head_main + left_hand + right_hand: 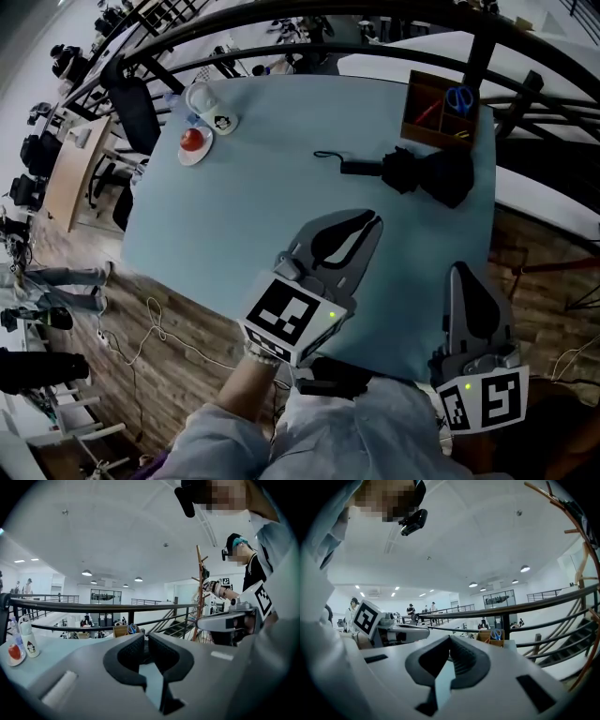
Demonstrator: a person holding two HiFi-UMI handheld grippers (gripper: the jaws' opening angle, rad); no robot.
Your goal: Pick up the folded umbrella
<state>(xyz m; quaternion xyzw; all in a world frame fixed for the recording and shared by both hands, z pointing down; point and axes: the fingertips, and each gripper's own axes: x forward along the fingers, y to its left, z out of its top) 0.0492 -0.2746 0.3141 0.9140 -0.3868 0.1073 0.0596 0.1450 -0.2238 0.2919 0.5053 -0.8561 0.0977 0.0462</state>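
Inspecting the scene: folded umbrella lies flat on the pale blue table, far-right part, just in front of the wooden box w/ blue scissors. Handle points to the head view's left, thin wrist cord trailing off its end. Canopy bundle looks loose & bulgy; can't tell if it's strapped.

Left gripper: jaws together, nothing btwn them. It hangs over the table, apart from the umbrella, tips aimed roughly toward the handle. Right gripper: jaws likewise closed & empty, by the table's near-right edge. Neither touches the item.

Handling, est.:
- Wt light to moderate, biased toward shaft/handle.
- Fabric soft & slick; likely to slide & bunch under pads, so a poor hold.
- Handle stiff & narrow: best grip pt, taken crosswise close to where it meets the canopy, so the bundle droops less.
- Cord too thin & limp for a sure pinch.
- Not fragile, but ribs may splay if squeezed mid-bundle.

Req'd: jaws must open before approach. Risk: item skids on the smooth top if nudged side-on. Plate w/ red fruit at far left is well apart, no obstruction.
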